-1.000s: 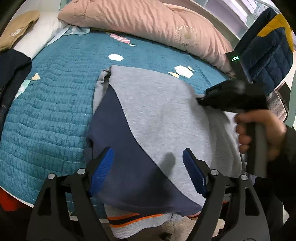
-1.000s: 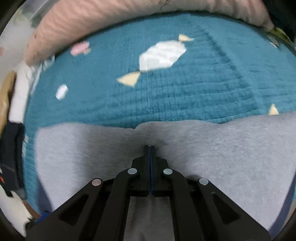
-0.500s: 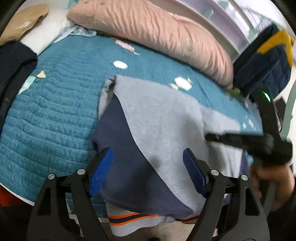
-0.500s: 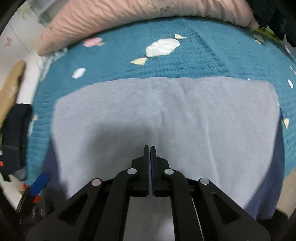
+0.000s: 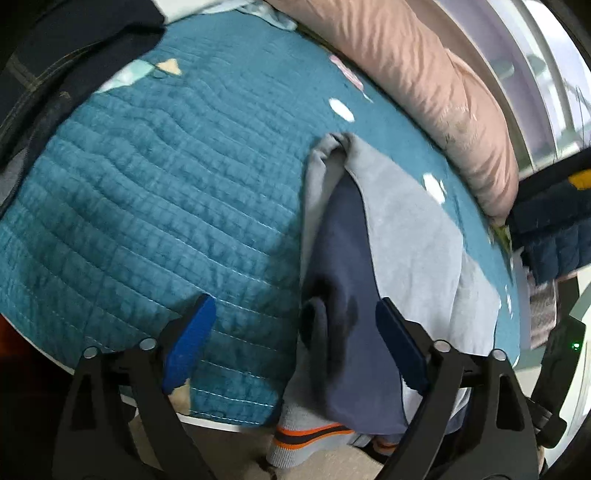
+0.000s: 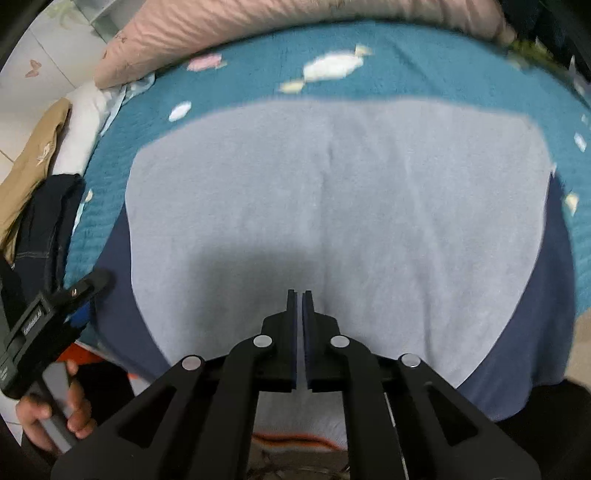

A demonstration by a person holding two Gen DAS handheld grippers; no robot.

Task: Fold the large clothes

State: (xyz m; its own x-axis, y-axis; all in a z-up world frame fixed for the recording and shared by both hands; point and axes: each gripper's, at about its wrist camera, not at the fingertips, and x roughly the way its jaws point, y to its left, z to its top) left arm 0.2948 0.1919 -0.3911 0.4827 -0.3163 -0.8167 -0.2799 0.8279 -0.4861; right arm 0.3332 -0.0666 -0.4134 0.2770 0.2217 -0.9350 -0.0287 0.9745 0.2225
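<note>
A home bedroom. A bed (image 5: 147, 206) under a quilted teal bedspread fills the view, with a long pink pillow (image 5: 424, 77) along its far edge. Folded clothes (image 6: 40, 192) are piled at its left side.

— Left tongs (image 5: 291, 343)?
— Jaws opening wide, angled downward, nothing pinched between the blue pads; a hand (image 6: 55, 413) grips their handle.
— Right tongs (image 6: 299, 325)?
— Nearly closed, pointing steeply down, empty.

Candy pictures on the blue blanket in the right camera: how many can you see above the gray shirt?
3. A big white candy sits top middle, a pink one lies left near the pink pillow, and a small white one is lower left. The sweatshirt may hide more.
</note>
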